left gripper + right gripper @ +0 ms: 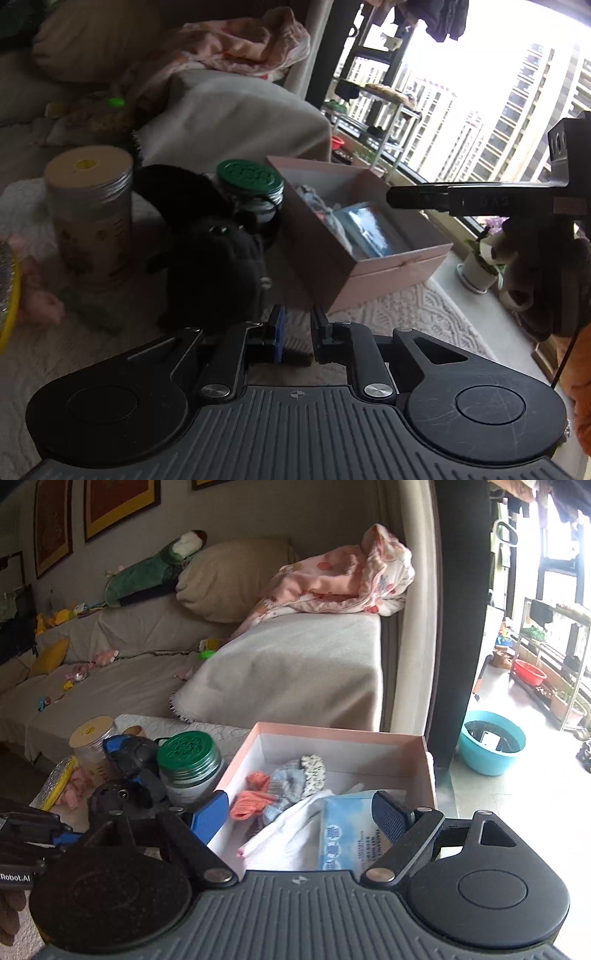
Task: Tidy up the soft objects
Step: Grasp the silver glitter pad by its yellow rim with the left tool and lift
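Left wrist view: left hand-held gripper nearly closed, empty, beside pink box; black plush toy left of box. Right hand-held gripper wide open over box, empty; tissue pack inside.

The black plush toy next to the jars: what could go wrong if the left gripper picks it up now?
1. The black plush toy leans against the tan canister and the green-lid jar; pulling it could tip either one.
2. The left gripper is nearly closed and holds nothing, so it may push the toy rather than grasp it.
3. The right gripper hangs open over the pink box, so the grippers may collide at the drop.
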